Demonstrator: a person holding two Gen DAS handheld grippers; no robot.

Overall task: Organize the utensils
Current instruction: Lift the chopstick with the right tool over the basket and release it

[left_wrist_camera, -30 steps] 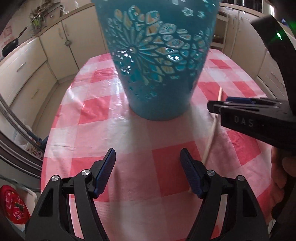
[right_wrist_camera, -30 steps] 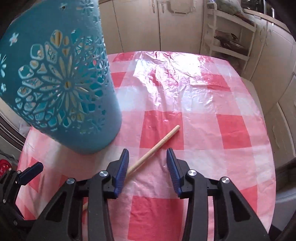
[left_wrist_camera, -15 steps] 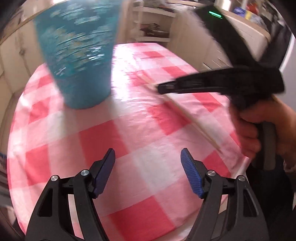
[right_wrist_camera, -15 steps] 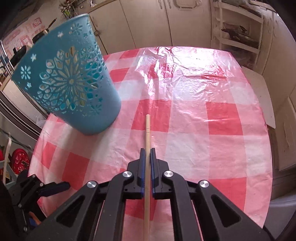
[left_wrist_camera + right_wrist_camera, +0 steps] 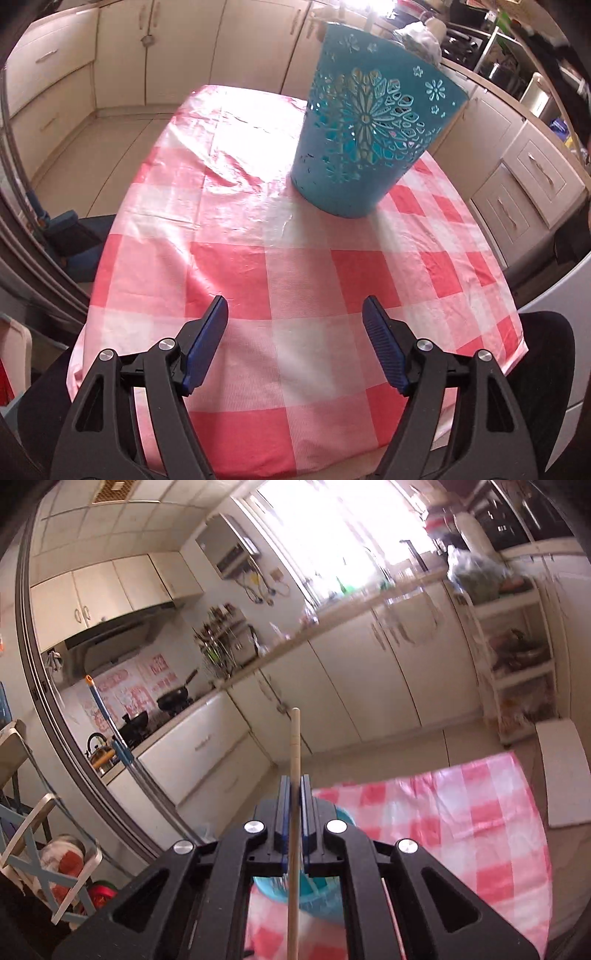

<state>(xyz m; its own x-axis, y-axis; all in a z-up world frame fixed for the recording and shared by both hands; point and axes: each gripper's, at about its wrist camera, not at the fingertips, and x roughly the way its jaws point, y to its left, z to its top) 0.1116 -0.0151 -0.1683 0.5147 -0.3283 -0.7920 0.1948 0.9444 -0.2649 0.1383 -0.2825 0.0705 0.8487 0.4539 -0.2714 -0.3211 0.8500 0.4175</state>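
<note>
A teal cut-out holder [image 5: 369, 140] stands upright on the pink checked tablecloth [image 5: 229, 266], far right of centre in the left wrist view. My left gripper [image 5: 295, 301] hovers over the near part of the cloth, well short of the holder. Its jaws are opening and nothing is between them. My right gripper [image 5: 294, 779] is shut on a wooden chopstick [image 5: 294, 738], held up in the air. The chopstick's tip points toward the kitchen cabinets. The teal holder [image 5: 317, 893] shows below this gripper, between its arms.
Cream cabinets [image 5: 122, 55] line the walls around the table. A white shelf rack [image 5: 517, 657] stands beyond the table's far end. A stove with pans [image 5: 173, 701] and a kettle [image 5: 98, 749] lie to the left. Cloth edges drop off near left [image 5: 103, 280] and right [image 5: 513, 306].
The right gripper closed on the chopstick lying by the holder and lifted it off the table, tilting upward. The left gripper swung sideways; the holder now sits farther off, to its right.
</note>
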